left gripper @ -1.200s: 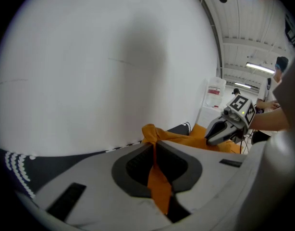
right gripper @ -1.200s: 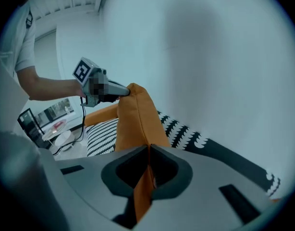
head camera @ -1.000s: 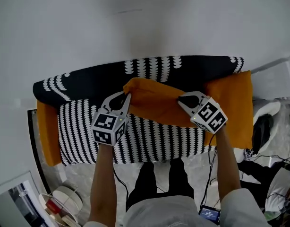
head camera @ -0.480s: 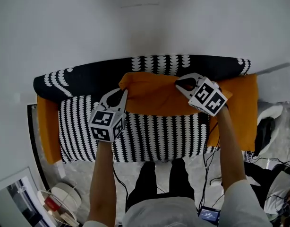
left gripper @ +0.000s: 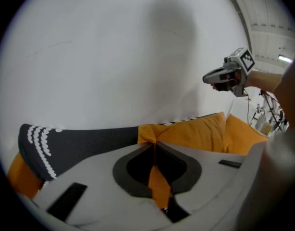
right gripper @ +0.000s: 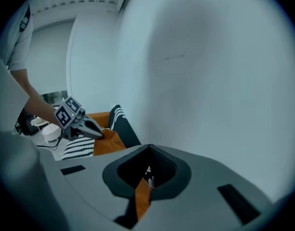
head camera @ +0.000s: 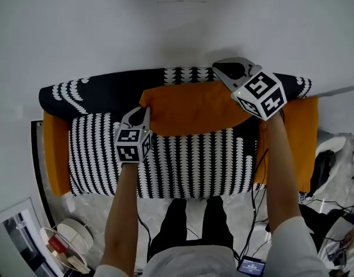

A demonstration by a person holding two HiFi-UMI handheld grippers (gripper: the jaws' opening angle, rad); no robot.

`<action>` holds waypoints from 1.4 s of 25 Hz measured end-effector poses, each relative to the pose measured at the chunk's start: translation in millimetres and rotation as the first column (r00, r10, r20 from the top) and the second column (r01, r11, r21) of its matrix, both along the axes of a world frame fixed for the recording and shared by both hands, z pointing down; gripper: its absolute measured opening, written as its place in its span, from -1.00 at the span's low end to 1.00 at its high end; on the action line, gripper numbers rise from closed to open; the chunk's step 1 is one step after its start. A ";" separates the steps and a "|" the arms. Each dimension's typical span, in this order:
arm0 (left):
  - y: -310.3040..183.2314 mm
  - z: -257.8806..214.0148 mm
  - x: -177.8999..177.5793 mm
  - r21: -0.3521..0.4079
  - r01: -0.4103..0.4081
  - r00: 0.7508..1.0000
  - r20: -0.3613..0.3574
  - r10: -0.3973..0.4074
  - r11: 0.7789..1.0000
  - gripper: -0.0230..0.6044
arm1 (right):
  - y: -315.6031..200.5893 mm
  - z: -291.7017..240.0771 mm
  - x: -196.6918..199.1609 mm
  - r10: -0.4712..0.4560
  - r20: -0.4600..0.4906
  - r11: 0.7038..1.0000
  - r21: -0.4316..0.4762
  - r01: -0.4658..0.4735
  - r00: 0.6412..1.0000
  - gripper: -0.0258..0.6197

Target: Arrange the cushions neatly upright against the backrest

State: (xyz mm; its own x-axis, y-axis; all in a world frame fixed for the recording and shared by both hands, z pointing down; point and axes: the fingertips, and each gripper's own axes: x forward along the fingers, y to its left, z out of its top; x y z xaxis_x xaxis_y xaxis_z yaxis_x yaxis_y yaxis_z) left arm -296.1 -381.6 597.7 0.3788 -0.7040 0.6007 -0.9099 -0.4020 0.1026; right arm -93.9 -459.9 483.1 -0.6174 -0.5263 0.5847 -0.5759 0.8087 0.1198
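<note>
The left claw (left gripper: 153, 142) is pinched shut on a corner of the soft orange cloth cushion (head camera: 194, 105). Its two jaws have just been squeezing closer, and a fold of orange cloth sticks out between them. This claw sits low, near where the seat meets the back of the sofa.

The right claw (right gripper: 148, 149) is pinched shut too. Its jaws have just closed tighter, and a strip of the same orange cloth shows between them. This claw is higher up, by the top edge of the sofa's back.

The cushion stretches from one claw to the other. It lies long and sideways against the black backrest with white leaf shapes (head camera: 96, 94). Its left corner is low and its right corner is pulled up high.

Under the cushion is the white sofa seat with rows of black marks (head camera: 188, 163). A second orange cushion (head camera: 55, 149) stands at the left end of the sofa. A third orange cushion (head camera: 304, 137) stands at the right end, just beside the one being held.

Behind the sofa is a plain white wall (head camera: 165, 27). The person's bare arms reach down to both claws, and their dark trouser legs (head camera: 191, 218) stand close to the front of the seat.
</note>
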 end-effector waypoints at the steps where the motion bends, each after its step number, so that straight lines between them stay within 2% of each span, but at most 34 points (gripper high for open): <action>1: -6.0 4.3 -5.2 -0.001 0.013 1.000 0.004 -0.013 1.000 -0.89 | 0.8 4.9 -0.7 -0.008 -0.010 1.000 -0.012 0.008 1.000 -0.92; 8: -37.2 10.8 -9.2 0.025 -0.013 1.000 0.019 0.012 1.000 -0.89 | 26.8 70.0 4.2 -0.023 -0.080 0.992 -0.126 0.013 0.997 -0.92; 14: -39.9 21.8 -8.0 0.030 0.006 1.000 0.024 -0.006 1.000 -0.87 | 45.3 108.3 12.0 -0.002 -0.120 0.984 -0.178 -0.020 0.993 -0.92; 19: -30.7 38.5 -42.5 -0.005 0.049 0.998 0.034 -0.049 0.999 -0.79 | 52.0 143.4 -9.8 0.057 -0.145 0.974 -0.208 -0.087 0.988 -0.92; 21: -30.1 33.5 -43.4 -0.004 0.052 0.998 0.034 -0.052 0.999 -0.67 | 52.0 145.9 -7.7 0.084 -0.150 0.975 -0.192 -0.112 0.985 -0.92; 24: -20.4 30.1 -28.1 -0.025 0.066 0.998 0.027 -0.065 0.997 -0.56 | 62.7 140.8 16.3 0.131 -0.150 0.973 -0.173 -0.156 0.980 -0.92; 28: -9.5 32.7 -40.1 -0.078 0.119 0.993 -0.007 -0.120 0.990 -0.43 | 71.9 135.6 18.3 0.173 -0.136 0.971 -0.140 -0.192 0.976 -0.90; 35: 10.6 24.9 -31.2 -0.100 0.111 0.993 -0.014 -0.113 0.989 -0.20 | 100.9 119.8 42.8 0.224 -0.120 0.960 -0.141 -0.240 0.967 -0.90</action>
State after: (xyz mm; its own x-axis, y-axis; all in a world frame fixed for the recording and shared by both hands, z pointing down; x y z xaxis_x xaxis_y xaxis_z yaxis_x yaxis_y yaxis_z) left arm -327.3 -371.0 622.6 0.3133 -0.6802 0.6627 -0.9460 -0.2844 0.1553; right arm -51.1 -359.0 602.9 -0.4219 -0.5473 0.7228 -0.7414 0.6672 0.0724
